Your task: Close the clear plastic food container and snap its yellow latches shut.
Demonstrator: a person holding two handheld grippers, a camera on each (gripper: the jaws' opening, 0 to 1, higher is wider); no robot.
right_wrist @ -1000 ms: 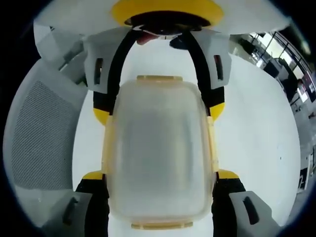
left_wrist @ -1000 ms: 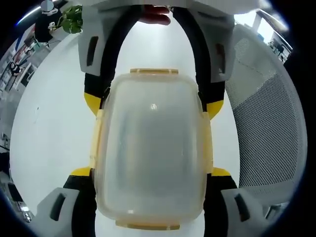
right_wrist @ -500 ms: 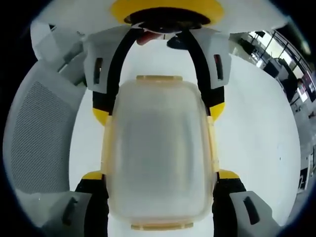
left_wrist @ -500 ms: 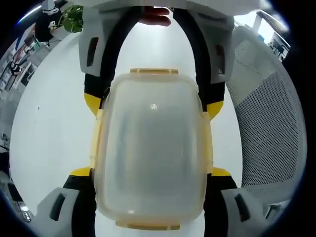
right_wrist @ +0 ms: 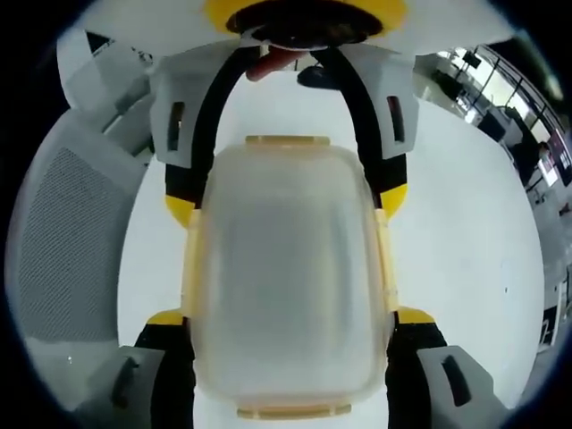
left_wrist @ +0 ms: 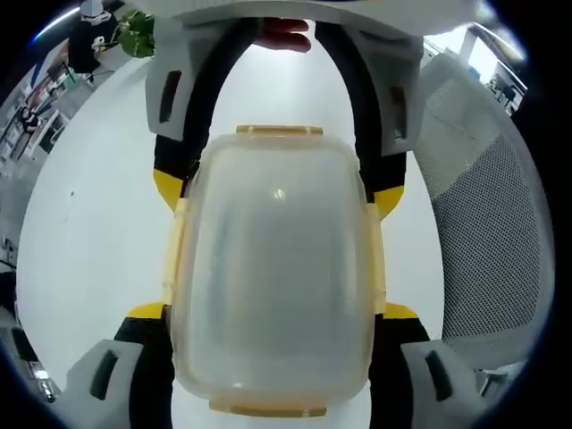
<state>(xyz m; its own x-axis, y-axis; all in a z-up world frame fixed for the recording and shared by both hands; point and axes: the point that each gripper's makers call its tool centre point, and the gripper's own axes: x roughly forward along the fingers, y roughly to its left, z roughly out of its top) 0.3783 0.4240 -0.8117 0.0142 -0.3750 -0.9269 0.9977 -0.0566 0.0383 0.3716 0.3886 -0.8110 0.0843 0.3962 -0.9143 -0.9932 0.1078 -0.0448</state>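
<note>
Container (left_wrist: 277,268) frosted clear, lid on, yellow latches (left_wrist: 279,130) flat at 12 and 6 and along both sides. On white desk (left_wrist: 80,232), clamped between left claw (left_wrist: 273,313) and right claw (right_wrist: 290,317).

Looks like an open office: broad white table (left_wrist: 89,223), grey mesh-backed office chair (left_wrist: 487,223) drawn up beside it, leafy potted plant (left_wrist: 136,34) at the far edge, large windows (right_wrist: 500,85) and blurred desks beyond.

Bright, even light — edges perhaps fisheye-warped.
</note>
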